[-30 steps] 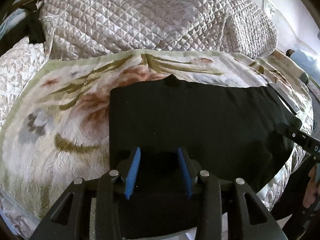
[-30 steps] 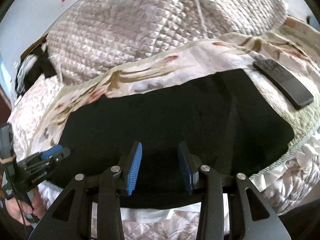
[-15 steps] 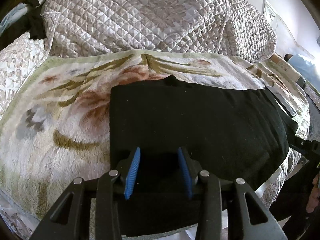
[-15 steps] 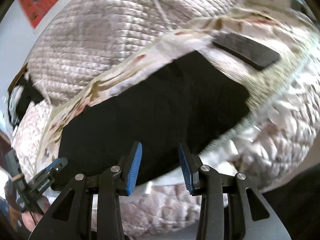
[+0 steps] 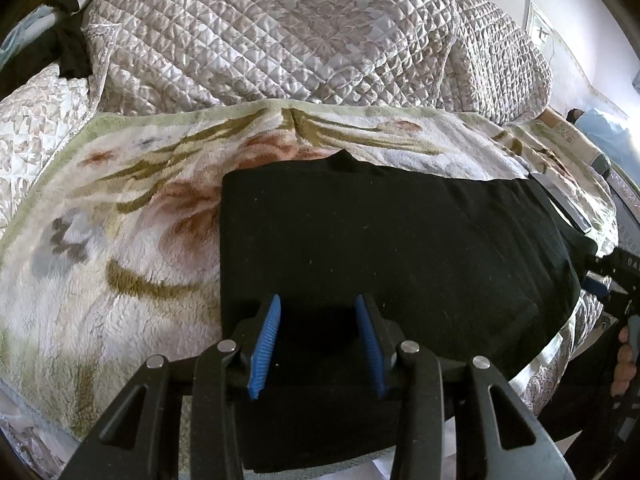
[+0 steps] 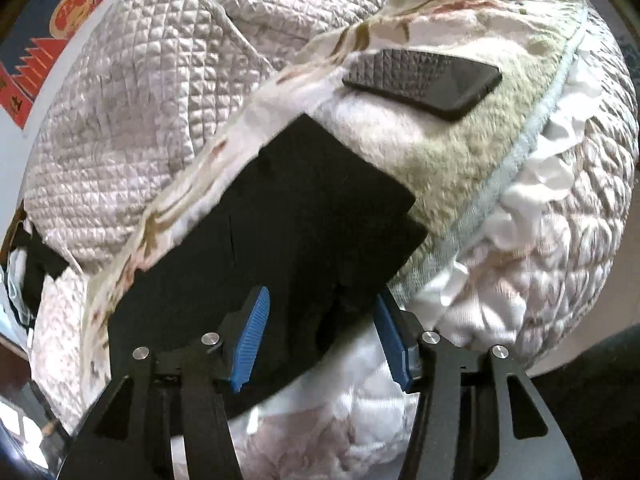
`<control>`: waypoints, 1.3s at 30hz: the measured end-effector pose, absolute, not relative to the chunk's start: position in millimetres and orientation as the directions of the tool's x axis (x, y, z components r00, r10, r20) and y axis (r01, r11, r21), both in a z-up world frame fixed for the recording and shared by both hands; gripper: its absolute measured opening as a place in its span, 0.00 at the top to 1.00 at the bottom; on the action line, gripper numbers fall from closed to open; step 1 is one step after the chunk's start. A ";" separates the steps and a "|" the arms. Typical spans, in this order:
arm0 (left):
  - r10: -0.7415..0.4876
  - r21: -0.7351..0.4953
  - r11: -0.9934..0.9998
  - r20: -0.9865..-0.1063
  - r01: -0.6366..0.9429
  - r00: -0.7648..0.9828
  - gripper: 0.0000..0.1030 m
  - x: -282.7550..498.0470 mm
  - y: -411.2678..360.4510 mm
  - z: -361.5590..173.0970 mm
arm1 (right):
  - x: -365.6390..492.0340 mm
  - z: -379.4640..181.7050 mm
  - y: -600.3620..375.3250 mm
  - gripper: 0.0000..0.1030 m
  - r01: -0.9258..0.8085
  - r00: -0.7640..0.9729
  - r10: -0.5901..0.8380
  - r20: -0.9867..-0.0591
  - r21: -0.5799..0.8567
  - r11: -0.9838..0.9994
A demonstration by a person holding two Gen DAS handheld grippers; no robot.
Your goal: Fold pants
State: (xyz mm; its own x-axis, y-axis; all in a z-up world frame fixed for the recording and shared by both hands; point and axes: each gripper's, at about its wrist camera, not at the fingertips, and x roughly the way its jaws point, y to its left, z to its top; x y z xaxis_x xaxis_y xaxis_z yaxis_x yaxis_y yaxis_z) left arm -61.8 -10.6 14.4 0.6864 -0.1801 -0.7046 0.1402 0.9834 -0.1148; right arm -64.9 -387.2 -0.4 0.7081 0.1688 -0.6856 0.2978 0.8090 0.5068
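- Bedding fills both views: one bed [image 5: 80, 280] spread with a floral plush blanket [image 5: 120, 216], and behind it a heaped quilted cover [image 5: 280, 36] in pale grey-pink.
- Wall [image 5: 580, 8] behind the bed is pale; in the right wrist view a red and blue hanging [image 6: 44, 52] shows at upper left.
- One pair of black pants [image 5: 380, 248] lies flat on the blanket as a wide folded rectangle, its near edge reaching the bed's front edge.
- Two tools are in view. The left tool [image 5: 316, 340] hovers over the near left part of the pants, blue pads apart, nothing between them.
- The right tool [image 6: 324, 340] sits at the right end of the pants, pads spread wide, with the cloth's near corner between them; whether it touches the cloth I cannot tell. It also shows at the right edge of the left wrist view.
- One dark phone [image 6: 424, 80] lies on the blanket beyond the pants' right end, apart from them.
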 end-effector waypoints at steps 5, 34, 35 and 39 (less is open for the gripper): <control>-0.176 -0.110 0.984 -0.705 0.139 0.687 0.58 -61.4 -11.7 14.5 | -49.8 9.6 -384.1 0.47 0.255 0.740 0.171 -0.651 0.506 0.824; -0.136 -0.182 0.983 -0.663 0.018 0.736 0.56 -58.1 34.0 40.2 | -1.7 89.0 -264.5 0.83 -0.156 0.714 0.413 -0.566 0.446 0.881; -0.127 -0.186 0.982 -0.660 0.003 0.740 0.56 -58.4 39.7 41.5 | -1.8 89.7 -253.7 0.83 -0.188 0.702 0.438 -0.562 0.446 0.875; -0.098 -0.207 0.977 -0.655 -0.053 0.750 0.56 -61.1 61.0 43.0 | -3.0 82.3 -192.3 0.83 -0.343 0.625 0.528 -0.575 0.406 0.847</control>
